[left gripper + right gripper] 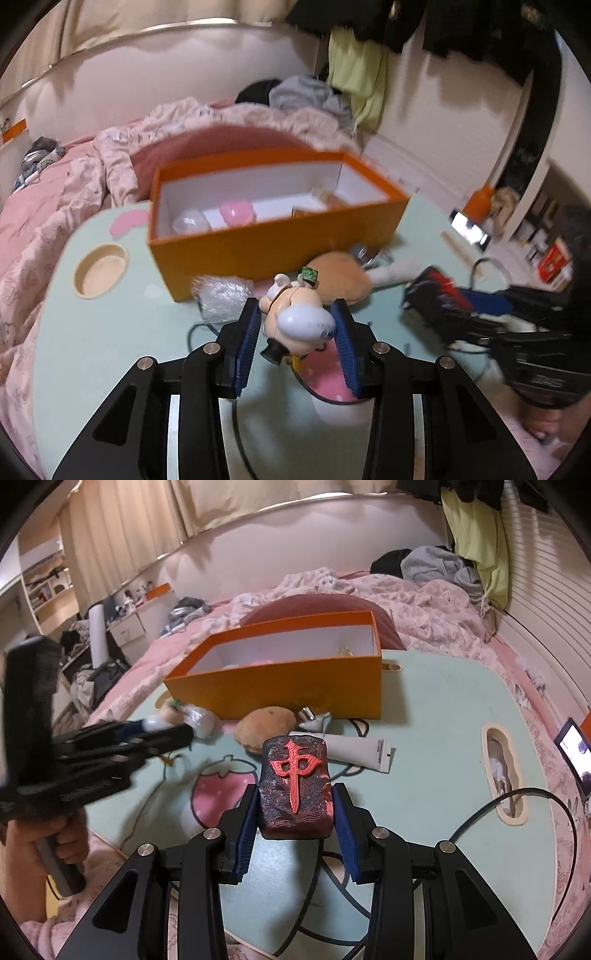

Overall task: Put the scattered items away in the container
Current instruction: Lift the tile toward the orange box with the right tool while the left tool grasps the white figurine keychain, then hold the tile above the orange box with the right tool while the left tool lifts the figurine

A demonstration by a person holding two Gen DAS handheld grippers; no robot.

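My left gripper [297,314] is shut on a small cartoon figurine [295,321], cream and pale blue, held above the table in front of the orange box [258,243]. The box is open and holds a pink capsule [236,211], a clear ball [190,223] and a few small items. My right gripper [295,797] is shut on a dark mahjong-tile block with a red character [293,779], lifted over the table short of the orange box [295,686]. The left gripper [162,731] shows at the left of the right wrist view, its handle in a hand [55,845].
On the pale green lap table [443,709] lie a tan plush pad [267,729], a white tube [354,753], a crumpled clear wrapper [221,295] and a small metal piece [308,714]. A black cable [517,801] runs over the table's right side. Pink bedding [55,221] surrounds it.
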